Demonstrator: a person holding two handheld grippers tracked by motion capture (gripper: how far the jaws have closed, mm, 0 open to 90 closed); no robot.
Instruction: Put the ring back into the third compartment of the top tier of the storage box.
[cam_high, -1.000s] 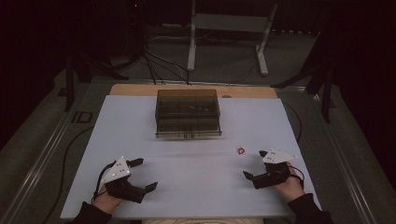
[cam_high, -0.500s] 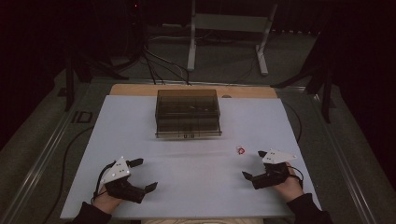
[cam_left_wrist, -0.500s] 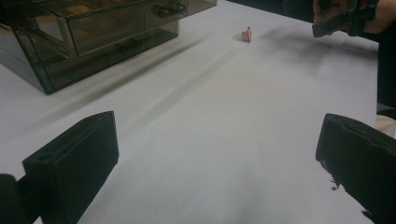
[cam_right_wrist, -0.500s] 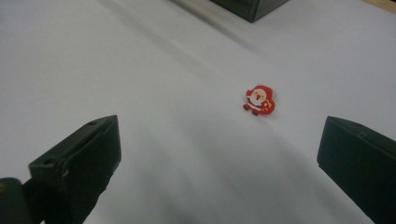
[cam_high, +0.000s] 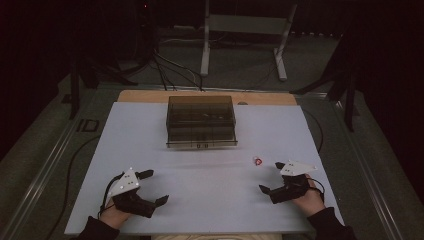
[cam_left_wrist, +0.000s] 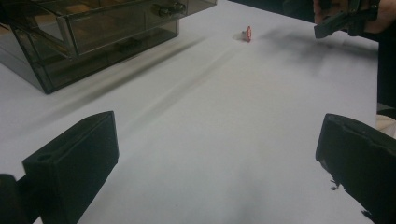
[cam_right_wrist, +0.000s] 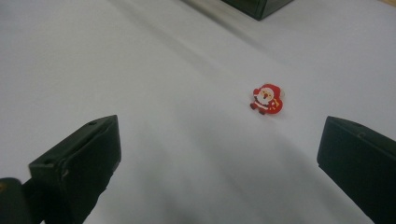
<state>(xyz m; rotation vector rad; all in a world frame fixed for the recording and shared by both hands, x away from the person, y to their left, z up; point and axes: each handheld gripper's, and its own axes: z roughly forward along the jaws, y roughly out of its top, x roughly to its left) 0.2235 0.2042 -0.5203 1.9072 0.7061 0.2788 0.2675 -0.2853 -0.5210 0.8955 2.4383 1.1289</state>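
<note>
A small red and white Santa figure (cam_high: 257, 161) (cam_right_wrist: 266, 99) (cam_left_wrist: 247, 33) lies flat on the white table top (cam_high: 210, 170), right of centre. My right gripper (cam_high: 271, 177) (cam_right_wrist: 219, 128) rests open near the front right edge, with Santa just beyond it and apart from its jaws. My left gripper (cam_high: 155, 187) (cam_left_wrist: 218, 123) rests open at the front left with only bare table between its jaws. A smoky clear drawer box (cam_high: 201, 121) (cam_left_wrist: 93, 32) stands at the middle back with its drawers shut. In the left gripper view the right gripper (cam_left_wrist: 345, 18) appears at the top right.
A strip of wooden table (cam_high: 150, 96) runs behind the white top. Cables (cam_high: 170, 65) and a metal stand (cam_high: 245, 30) sit on the dark floor beyond the table. A corner of the drawer box (cam_right_wrist: 254, 7) edges the top of the right gripper view.
</note>
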